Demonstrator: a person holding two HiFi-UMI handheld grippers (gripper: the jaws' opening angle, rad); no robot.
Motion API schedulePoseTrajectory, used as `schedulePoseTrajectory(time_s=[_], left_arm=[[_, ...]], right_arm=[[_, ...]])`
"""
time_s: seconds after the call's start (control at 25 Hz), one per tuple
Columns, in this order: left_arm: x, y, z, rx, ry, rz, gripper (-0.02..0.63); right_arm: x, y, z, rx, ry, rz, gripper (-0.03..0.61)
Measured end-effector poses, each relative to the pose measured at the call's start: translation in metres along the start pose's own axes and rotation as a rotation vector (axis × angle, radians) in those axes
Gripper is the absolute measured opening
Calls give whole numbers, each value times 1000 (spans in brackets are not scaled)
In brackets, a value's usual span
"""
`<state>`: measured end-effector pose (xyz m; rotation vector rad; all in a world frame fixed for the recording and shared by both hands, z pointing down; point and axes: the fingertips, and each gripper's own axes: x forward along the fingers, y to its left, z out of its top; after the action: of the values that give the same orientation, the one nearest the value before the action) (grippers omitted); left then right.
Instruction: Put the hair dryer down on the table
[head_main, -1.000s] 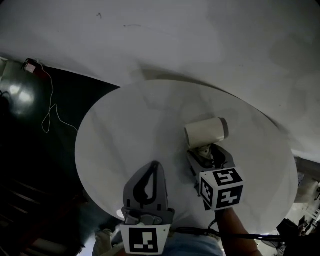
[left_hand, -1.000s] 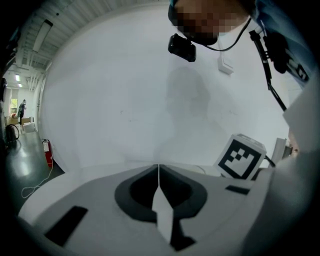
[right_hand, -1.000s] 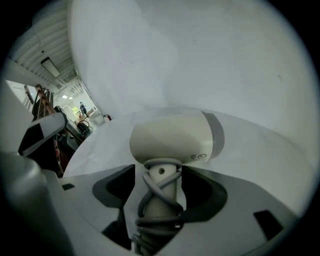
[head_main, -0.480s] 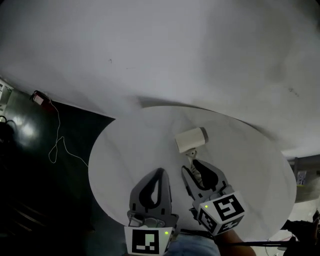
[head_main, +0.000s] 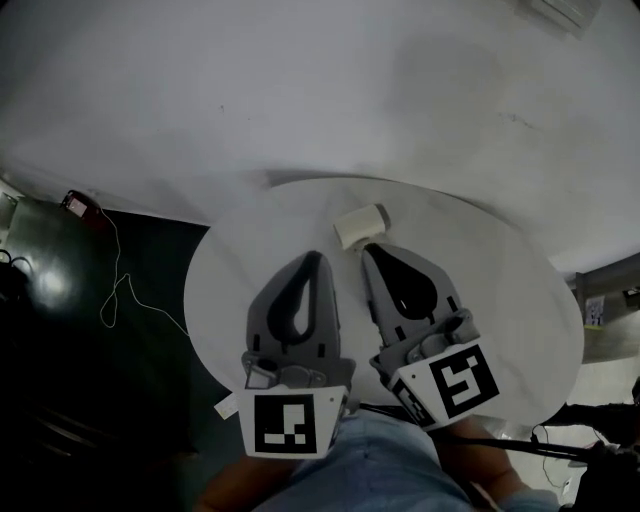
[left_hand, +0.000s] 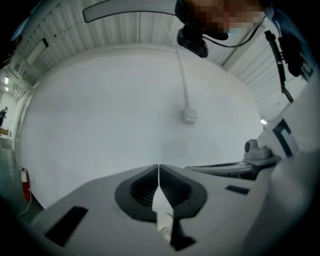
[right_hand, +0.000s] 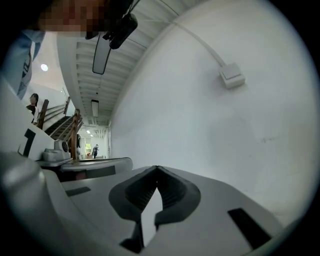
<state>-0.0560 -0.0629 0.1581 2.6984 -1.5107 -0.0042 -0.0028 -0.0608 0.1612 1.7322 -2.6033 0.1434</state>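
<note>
Round white table (head_main: 520, 300) bears the cream hair dryer (head_main: 360, 226) near its far edge.

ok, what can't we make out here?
- Hair dryer handle: head view, hidden behind the right gripper.
- Hair dryer: absent from both gripper views, which face the wall.
- Red item at the dark floor edge: head view, too small to identify.

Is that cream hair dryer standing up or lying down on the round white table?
Lying down: the cream hair dryer rests on its side on the round white table.
</note>
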Motion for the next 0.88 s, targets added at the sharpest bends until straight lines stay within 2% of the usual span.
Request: schedulePoseTrajectory(time_s=[0.32, 0.56, 0.88], left_arm=[[-18, -15, 21, 43, -51, -25, 12], [-31, -31, 34, 77, -86, -25, 12], [-33, -42, 36, 91, -85, -34, 12]], right_arm=[[-23, 11, 20, -89, -55, -46, 11], [-45, 11, 30, -90, -94, -56, 11], [-56, 11, 32, -103, -111, -52, 9]])
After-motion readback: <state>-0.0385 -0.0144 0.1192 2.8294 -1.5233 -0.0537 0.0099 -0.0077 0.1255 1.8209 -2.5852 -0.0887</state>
